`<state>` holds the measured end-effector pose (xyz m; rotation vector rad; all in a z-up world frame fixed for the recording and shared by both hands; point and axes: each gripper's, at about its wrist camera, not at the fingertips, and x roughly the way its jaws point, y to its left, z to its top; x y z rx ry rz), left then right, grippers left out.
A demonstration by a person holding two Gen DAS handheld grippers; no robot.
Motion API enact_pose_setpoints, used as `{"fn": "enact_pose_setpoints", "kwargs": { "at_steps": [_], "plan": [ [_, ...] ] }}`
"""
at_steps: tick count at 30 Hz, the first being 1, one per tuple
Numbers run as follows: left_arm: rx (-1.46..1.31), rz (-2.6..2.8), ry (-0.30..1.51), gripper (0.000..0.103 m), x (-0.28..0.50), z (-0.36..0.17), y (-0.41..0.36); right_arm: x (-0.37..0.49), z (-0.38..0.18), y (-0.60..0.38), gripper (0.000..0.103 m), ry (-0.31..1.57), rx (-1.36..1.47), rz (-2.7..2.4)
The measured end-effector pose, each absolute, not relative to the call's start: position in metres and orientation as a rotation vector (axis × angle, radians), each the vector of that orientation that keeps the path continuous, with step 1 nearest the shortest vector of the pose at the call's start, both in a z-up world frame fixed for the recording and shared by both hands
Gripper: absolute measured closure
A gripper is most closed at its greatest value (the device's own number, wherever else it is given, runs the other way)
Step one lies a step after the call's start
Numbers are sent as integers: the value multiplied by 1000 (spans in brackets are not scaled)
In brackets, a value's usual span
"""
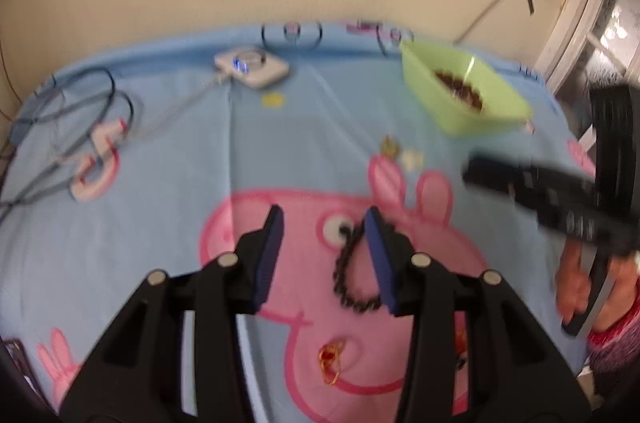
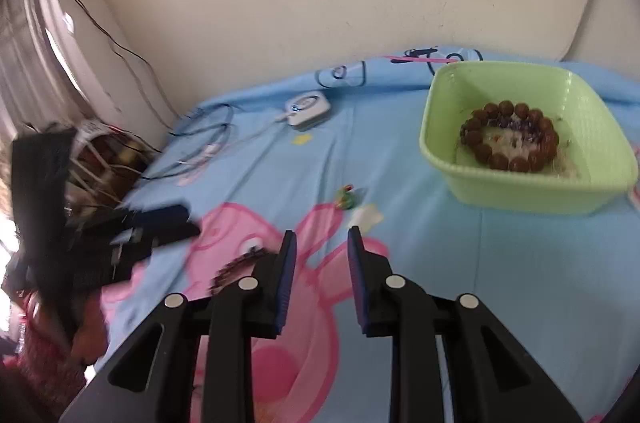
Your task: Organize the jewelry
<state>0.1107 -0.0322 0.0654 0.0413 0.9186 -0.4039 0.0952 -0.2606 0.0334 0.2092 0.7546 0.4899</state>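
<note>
My left gripper is open and empty, above a black bead bracelet that lies on the pink pig print between its fingers. A red and gold trinket lies nearer to me. A small gold piece and a white piece lie farther off. A green basket at the right holds a brown bead bracelet. My right gripper is open and empty over the sheet. The black bracelet shows at its left, a green trinket and the white piece ahead.
A blue cartoon bedsheet covers the bed against a cream wall. A white device with a cable and dark cords lie at the far left. The right gripper's body shows at the right of the left wrist view.
</note>
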Motion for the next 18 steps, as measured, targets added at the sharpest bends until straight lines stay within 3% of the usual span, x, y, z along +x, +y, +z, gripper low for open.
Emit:
{"fn": "enact_pose_setpoints", "kwargs": {
  "at_steps": [10,18],
  "plan": [
    [-120,-398,920,62,89,55,20,163,7,-219,99,881,74,419],
    [105,-397,888,62,37,35,-5,137,-1,-226,103,870,24,454]
  ]
}}
